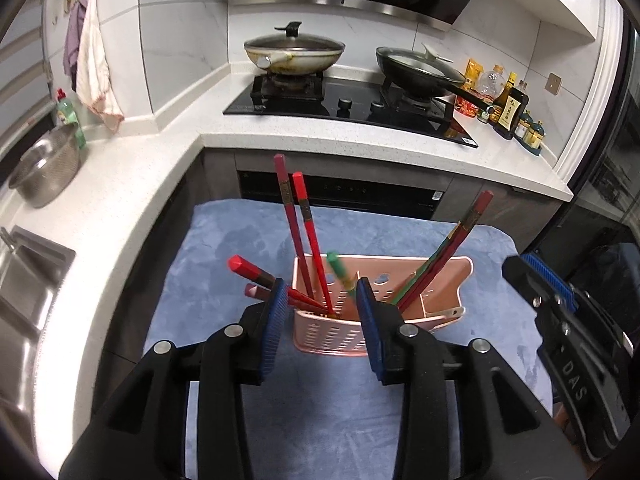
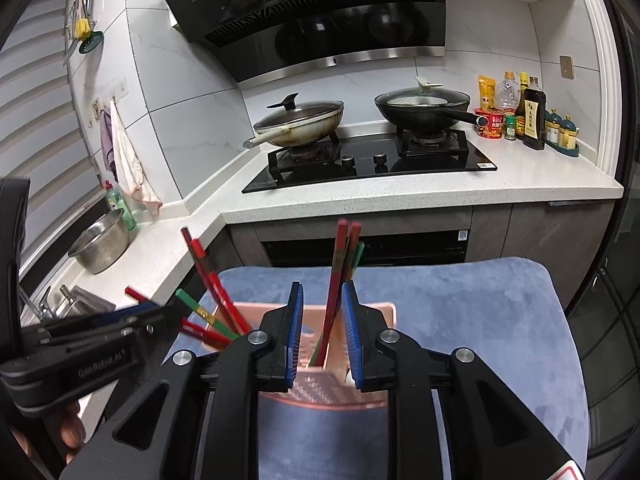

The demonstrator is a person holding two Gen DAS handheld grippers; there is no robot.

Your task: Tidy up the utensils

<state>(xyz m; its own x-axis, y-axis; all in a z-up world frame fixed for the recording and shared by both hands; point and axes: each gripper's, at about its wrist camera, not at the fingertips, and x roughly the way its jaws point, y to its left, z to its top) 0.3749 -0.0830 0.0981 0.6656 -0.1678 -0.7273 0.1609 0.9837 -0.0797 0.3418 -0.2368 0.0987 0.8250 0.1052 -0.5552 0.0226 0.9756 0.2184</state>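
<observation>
While both tongs hang over the pink holder (image 1: 400, 280), neither grips anything. The left tongs (image 1: 322, 320) stand apart, their blue pads (image 1: 276, 320) well clear of the chopsticks; just ahead of them and between the pads lies the holder's left compartment, where a pair of red chopsticks (image 1: 298, 224) stands nearly upright, a green chopstick (image 1: 340, 276) leans blurred, and more red ones (image 1: 256, 276) slant out to the left past the left pad. The right tongs (image 2: 322, 332) are parted only a little, and a bundle of red and green chopsticks (image 2: 340, 272) rises through the gap between their pads (image 2: 350, 332), standing in the holder's right compartment directly below; whether a pad still touches the bundle I cannot tell. A white spoon handle (image 1: 448, 314) lies in the holder near the right tongs' side. Beneath both tongs the holder sits on a blue cloth (image 2: 460, 320) covering the surface. Fingers (image 2: 70, 432) of the person's left hand show behind the left tool.
</observation>
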